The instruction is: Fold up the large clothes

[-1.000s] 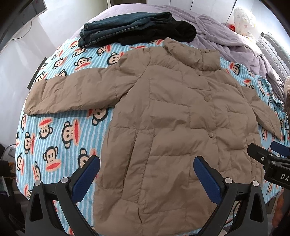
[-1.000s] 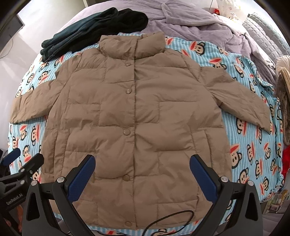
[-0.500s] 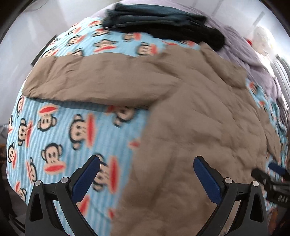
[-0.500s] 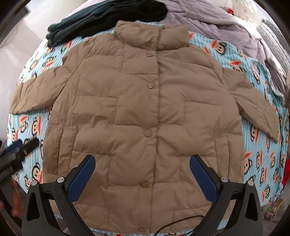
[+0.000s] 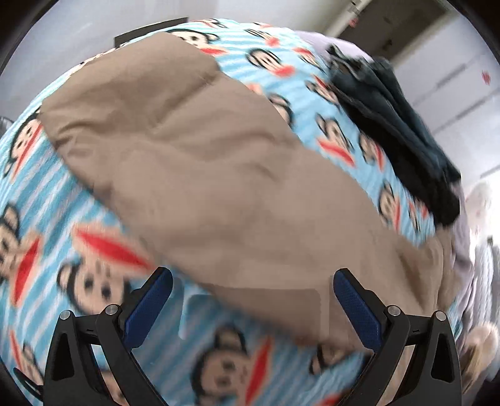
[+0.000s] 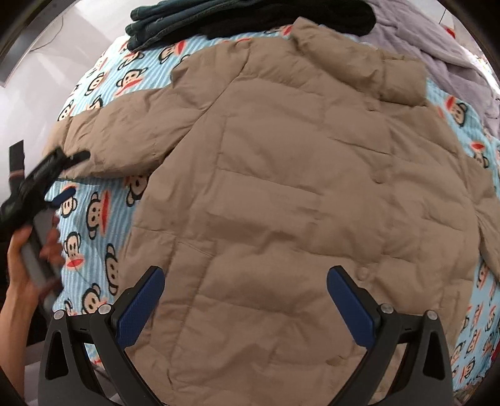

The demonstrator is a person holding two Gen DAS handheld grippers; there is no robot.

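A tan puffer jacket [image 6: 300,193] lay spread flat, front up and buttoned, on a bed covered by a blue striped monkey-print blanket [image 6: 93,218], its collar toward a stack of dark folded clothes [image 6: 237,18] at the far edge. The left tool [image 5: 250,299] hung low over the jacket's outstretched sleeve [image 5: 200,150], near the cuff, its blue-padded fingers apart and holding nothing; that view was blurred. In the right wrist view the left tool [image 6: 67,175] showed at the sleeve end, gripped by a person's hand [image 6: 22,259]. The right tool [image 6: 245,293] hovered above the jacket's lower front, fingers spread wide, empty. A grey-lilac blanket [image 6: 437,50] lay bunched beyond the collar
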